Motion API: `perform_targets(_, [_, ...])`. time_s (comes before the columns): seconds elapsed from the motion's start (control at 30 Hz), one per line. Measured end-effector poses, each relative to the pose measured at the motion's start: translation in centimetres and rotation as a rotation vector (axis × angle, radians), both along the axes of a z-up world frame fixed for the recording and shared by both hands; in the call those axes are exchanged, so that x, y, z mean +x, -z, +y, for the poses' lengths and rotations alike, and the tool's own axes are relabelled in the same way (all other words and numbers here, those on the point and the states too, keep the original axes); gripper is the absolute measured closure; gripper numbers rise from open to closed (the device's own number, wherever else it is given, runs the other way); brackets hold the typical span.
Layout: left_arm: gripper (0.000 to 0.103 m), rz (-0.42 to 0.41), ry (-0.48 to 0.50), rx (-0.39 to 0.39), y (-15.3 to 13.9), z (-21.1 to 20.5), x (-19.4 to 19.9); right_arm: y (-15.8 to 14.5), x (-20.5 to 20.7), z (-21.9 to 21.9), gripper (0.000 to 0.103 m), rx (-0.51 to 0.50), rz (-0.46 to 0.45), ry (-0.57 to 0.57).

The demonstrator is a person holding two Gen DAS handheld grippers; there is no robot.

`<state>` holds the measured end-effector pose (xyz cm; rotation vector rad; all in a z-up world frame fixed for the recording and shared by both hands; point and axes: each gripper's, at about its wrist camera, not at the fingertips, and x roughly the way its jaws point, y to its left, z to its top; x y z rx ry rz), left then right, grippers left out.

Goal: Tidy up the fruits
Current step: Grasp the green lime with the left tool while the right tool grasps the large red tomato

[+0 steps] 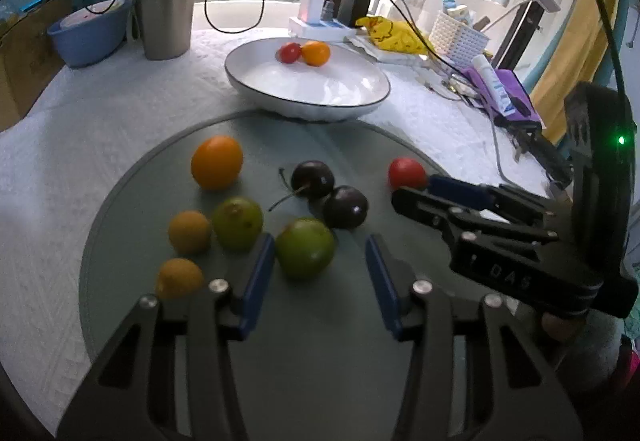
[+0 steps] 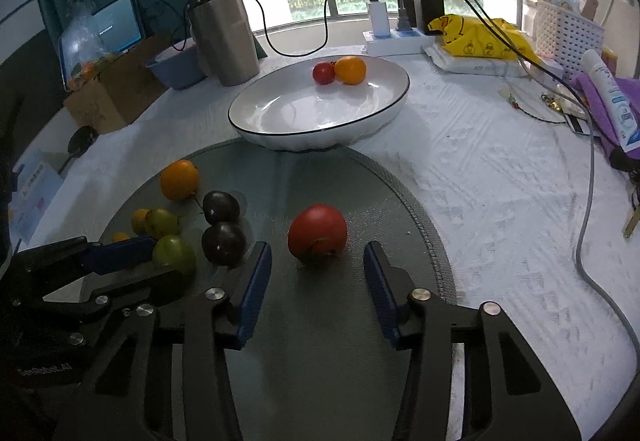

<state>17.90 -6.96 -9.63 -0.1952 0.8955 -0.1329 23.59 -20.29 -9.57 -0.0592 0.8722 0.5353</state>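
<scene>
Left gripper (image 1: 320,261) parted beside green fruit (image 1: 305,247); right gripper (image 2: 316,265) parted astride untouched red tomato (image 2: 317,235).

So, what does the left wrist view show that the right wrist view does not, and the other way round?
Only the left wrist view: both small yellow-orange fruits in full at the mat's left, and the right gripper from the side, by the red tomato.

Only the right wrist view: a cardboard box with a lit screen behind it, and the tomato's stem end.

Both: the white bowl holding two fruits, the steel tumbler, two dark cherries, and open jaws on each gripper.
</scene>
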Motion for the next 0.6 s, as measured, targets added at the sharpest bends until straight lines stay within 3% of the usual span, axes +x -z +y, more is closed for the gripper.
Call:
perform_targets(0.07, [0.055,0.004,-0.001,0.005,0.1,0.0,0.02,0.03,0.03,0.16,0.056,-0.003,0.001,-0.005])
perform_targets(0.2, [0.058,0.007,0.002,0.019,0.26,-0.07,-0.05,0.12,0.23,0.38,0.068,-0.005,0.005,-0.012])
perform_targets(0.37, [0.062,0.028,0.009,0.011,0.84,-0.06,-0.01,0.18,0.35,0.66,0.07,-0.015,0.002,-0.011])
perform_targets(0.43, [0.069,0.026,0.011,0.013,0.82,-0.1,0.07,0.16,0.29,0.65,0.071,-0.014,0.002,-0.013])
perform_targets(0.6, [0.07,0.023,0.026,0.012,0.74,-0.31,0.14,0.14,0.3,0.79,0.071,-0.015,0.001,-0.022])
